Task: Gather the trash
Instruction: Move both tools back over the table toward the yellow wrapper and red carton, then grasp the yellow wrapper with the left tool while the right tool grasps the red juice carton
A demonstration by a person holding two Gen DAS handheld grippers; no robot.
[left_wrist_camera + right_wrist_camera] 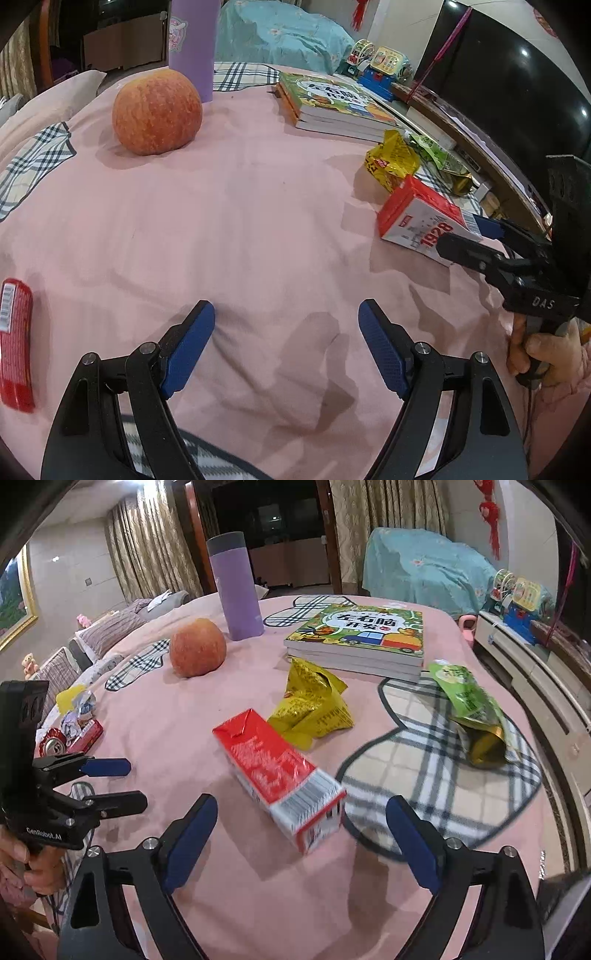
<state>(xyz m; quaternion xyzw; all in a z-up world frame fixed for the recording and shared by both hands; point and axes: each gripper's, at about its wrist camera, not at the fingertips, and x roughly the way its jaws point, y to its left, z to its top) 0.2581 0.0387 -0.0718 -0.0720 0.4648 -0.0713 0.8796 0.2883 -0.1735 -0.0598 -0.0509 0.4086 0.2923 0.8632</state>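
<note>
Reaching for the red-and-white carton (pixel 279 775), the right claw (pixel 301 845) stands wide with its blue pads either side of the carton's near end and not pressing on it, so nothing is held yet. The carton lies on its side on the pink table (pixel 166 716), just in front of the yellow wrapper (pixel 312 705) and well in front of the stack of books (pixel 360 642). It lies askew to the jaws, so a squeeze could catch one corner, spin it or crush it if it is empty. Pushing forward could also shove it into the yellow wrapper, and the soft cloth may bunch under the pads. The left claw (pixel 286 347) is also wide and empty, hovering over bare cloth to the left of the carton; the two tools are close, and a sideways move might knock them together. Left of the carton lie a crushed can (pixel 53 744) and a red packet (pixel 14 343), while the green bag (pixel 471 709) waits to its right.
</note>
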